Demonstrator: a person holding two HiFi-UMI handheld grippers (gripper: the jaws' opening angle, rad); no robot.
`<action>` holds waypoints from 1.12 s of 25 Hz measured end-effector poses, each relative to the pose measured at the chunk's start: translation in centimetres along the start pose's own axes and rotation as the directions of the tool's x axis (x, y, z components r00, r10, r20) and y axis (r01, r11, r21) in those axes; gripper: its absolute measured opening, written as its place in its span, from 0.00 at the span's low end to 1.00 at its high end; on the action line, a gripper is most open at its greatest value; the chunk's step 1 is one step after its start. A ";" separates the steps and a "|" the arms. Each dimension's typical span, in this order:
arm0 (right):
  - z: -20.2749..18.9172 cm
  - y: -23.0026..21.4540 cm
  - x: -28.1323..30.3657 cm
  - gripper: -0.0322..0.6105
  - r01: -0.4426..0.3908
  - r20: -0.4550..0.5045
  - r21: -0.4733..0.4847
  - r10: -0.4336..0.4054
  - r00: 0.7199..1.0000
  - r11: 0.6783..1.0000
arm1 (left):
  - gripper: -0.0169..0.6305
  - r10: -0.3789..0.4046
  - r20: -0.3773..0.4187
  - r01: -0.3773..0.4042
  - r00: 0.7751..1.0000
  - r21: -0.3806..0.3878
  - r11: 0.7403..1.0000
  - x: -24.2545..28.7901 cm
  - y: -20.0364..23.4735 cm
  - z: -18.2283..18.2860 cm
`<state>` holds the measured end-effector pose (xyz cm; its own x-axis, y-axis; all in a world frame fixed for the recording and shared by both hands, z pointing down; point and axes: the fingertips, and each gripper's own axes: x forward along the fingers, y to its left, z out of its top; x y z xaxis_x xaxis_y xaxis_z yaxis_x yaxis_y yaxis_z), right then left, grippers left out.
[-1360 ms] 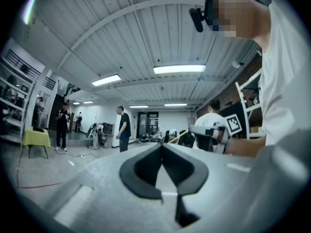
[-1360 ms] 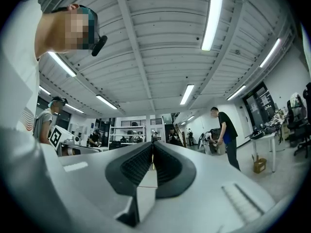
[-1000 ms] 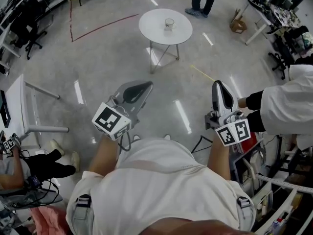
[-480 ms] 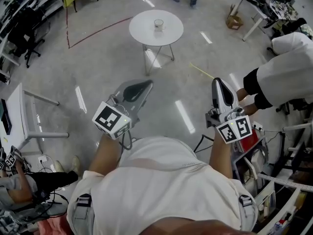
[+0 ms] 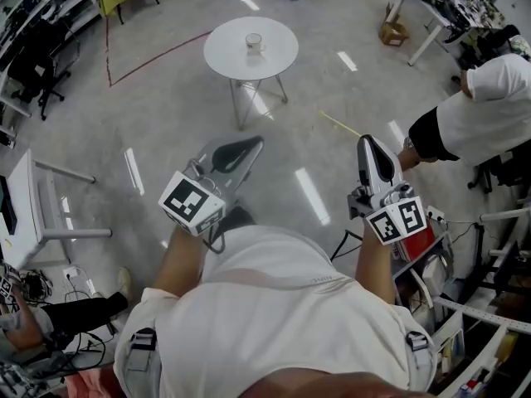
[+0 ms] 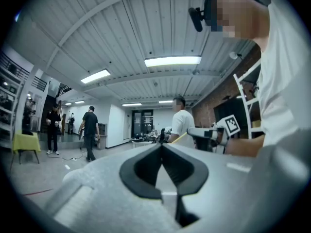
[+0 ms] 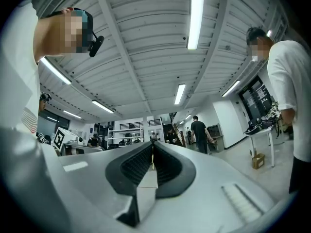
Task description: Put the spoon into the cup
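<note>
Both tongs are empty & shut. The left tongs (image 5: 254,143) have their pads meeting at the tip, the right tongs (image 5: 369,146) likewise, w/ nothing between either pair. The cup (image 5: 254,41) stands on a round white table (image 5: 226,55), well ahead of both tips and closer to the left tongs' line than the right's. The spoon can't be made out in any view; it's too far off to tell if it lies by the cup. Pickup looks not yet begun.

Likely risks:
- Arriving w/ jaws shut could shove the spoon across or off the tabletop instead of gripping it.
- The table looks light on thin legs, so a bump from either tongs could topple the cup.
- A thin spoon lying flat is hard to pinch and may slip out.
- A bystander in a white shirt (image 5: 485,110) is bent over near the right tongs' outer side, so a wide swing there could hit them.
</note>
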<state>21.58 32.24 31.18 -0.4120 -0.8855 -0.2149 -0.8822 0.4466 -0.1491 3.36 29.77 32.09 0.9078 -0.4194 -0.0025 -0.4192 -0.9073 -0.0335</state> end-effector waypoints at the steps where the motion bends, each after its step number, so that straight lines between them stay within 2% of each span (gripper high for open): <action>1: -0.1 -0.6 0.5 0.07 -0.002 -0.002 0.002 0.002 1.000 1.000 | 0.03 -0.001 0.000 0.001 1.000 -0.001 1.000 0.7 0.4 -0.1; 10: -2.2 -6.5 7.7 0.07 0.033 -0.013 0.017 -0.032 0.999 0.999 | 0.03 -0.018 -0.020 0.017 1.000 -0.031 0.999 5.8 8.7 -1.9; 21: -3.8 -12.5 24.8 0.07 0.101 -0.036 0.020 -0.100 0.994 0.995 | 0.03 -0.072 -0.044 0.069 0.996 -0.065 0.995 12.3 26.9 -1.6; 28: -5.4 -14.9 34.8 0.07 0.096 -0.067 -0.015 -0.097 0.993 0.995 | 0.03 -0.049 -0.032 0.045 0.998 -0.093 0.995 14.4 37.3 -2.7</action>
<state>19.22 -5.91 31.16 -0.3389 -0.9312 -0.1340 -0.9211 0.3574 -0.1542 0.78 -10.24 33.47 0.9263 -0.3756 0.0306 -0.3768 -0.9244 0.0593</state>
